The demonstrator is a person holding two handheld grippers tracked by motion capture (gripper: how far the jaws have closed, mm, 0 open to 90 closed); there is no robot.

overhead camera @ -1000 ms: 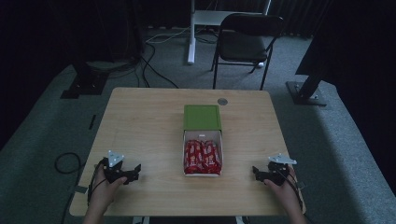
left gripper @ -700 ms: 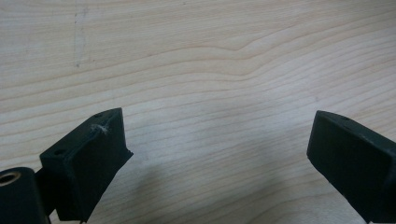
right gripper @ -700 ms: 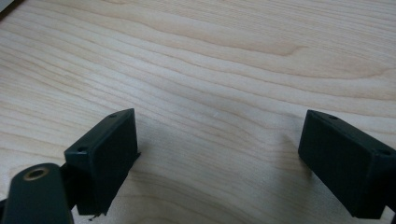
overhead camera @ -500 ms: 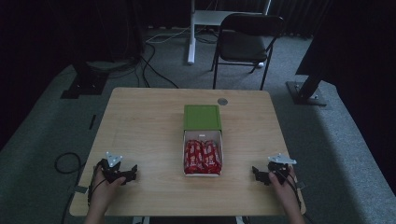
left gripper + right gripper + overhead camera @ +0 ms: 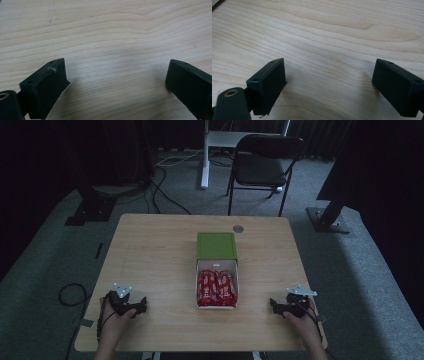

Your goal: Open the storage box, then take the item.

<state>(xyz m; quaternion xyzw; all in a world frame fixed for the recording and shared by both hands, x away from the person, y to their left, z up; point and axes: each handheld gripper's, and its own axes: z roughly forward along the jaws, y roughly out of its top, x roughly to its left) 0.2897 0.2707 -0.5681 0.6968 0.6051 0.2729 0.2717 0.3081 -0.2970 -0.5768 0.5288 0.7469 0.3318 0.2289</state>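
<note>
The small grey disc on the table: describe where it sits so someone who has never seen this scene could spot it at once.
Start at the wooden table and find the box at its middle, with a green lid and red packets in its open tray. Look just beyond the lid's far right corner, near the table's far edge. The grey disc lies there alone, flat and round, the one small loose item on the wood.

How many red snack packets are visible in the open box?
2 can be told apart: one red packet on the left and one red packet on the right of the white box, side by side. More may lie hidden under the green lid.
</note>
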